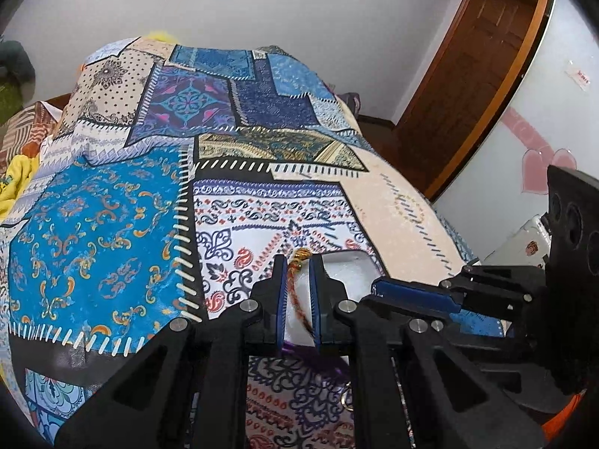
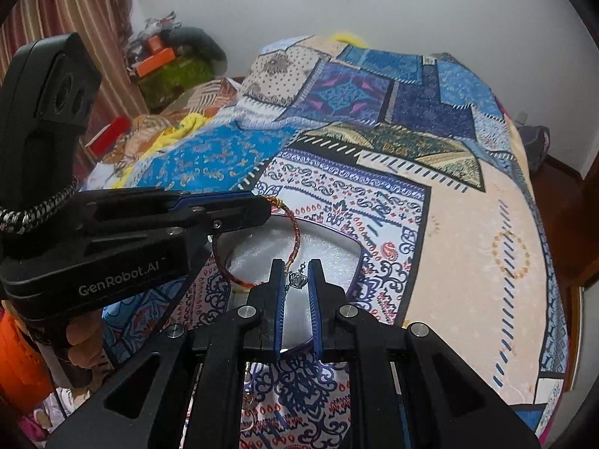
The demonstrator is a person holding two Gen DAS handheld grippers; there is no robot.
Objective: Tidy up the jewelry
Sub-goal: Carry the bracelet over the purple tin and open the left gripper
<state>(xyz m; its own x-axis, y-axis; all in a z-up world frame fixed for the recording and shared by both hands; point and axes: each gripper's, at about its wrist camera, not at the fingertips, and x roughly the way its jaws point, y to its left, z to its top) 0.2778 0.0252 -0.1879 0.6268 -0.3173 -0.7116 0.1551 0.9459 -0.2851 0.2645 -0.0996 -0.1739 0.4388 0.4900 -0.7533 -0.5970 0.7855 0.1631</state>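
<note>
While both tongs hang over the patchwork bedspread, a red-and-gold braided bracelet is stretched between them above a white foam-lined box lying on the bed. Left tongs are clenched on the bracelet's knotted end; right tongs are clenched on the other end, where a small silver crown charm dangles. White lettering on the left tool's black body reads "GenRobot.AI". A hand grips its handle.
</note>
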